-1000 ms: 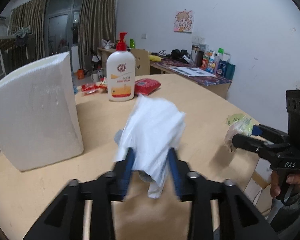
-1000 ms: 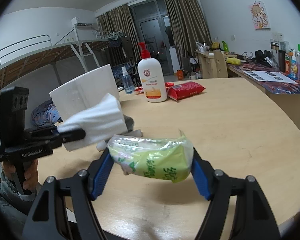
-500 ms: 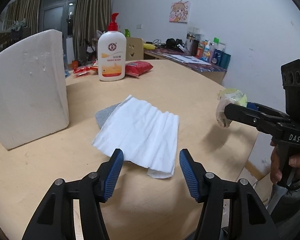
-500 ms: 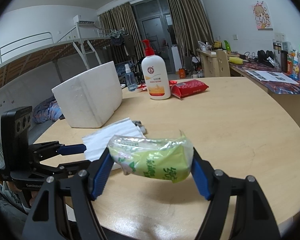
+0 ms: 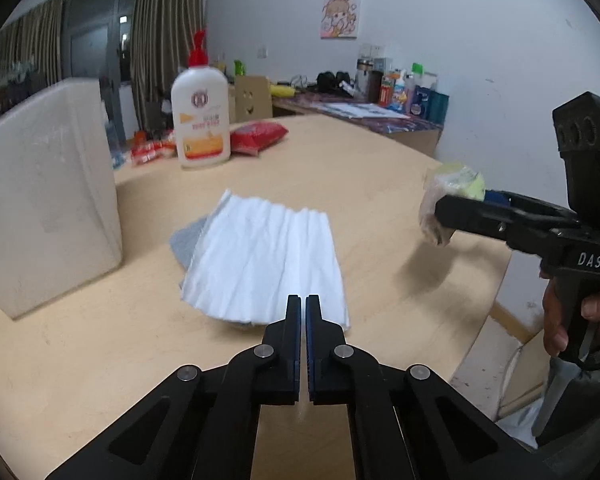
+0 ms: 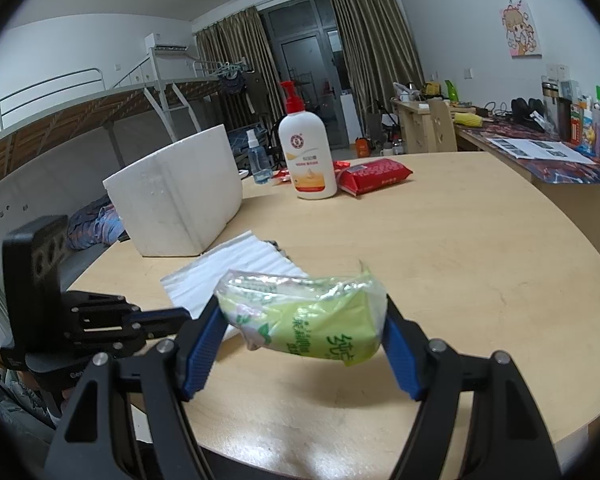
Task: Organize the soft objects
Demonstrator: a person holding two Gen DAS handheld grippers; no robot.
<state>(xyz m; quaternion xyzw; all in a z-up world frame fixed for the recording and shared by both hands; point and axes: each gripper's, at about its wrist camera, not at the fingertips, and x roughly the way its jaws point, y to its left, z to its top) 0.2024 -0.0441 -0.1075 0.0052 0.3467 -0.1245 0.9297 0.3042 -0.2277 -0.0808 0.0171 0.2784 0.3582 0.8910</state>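
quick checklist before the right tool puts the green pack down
1. Right tool clamps the green tissue pack: ok.
2. Pack clear of the table, shadow beneath: ok.
3. Left tool shut, empty, at the near edge of the white cloth: ok.
4. White cloth flat on the grey cloth: ok.
5. Foam box interior free: cannot tell.

"DAS" in white letters on right gripper point(image 5: 440, 210) body, left wrist view. Green tissue pack point(image 6: 306, 322) has Chinese print, not legible. Pump bottle point(image 6: 307, 160) has round red logo, label text too small to read.
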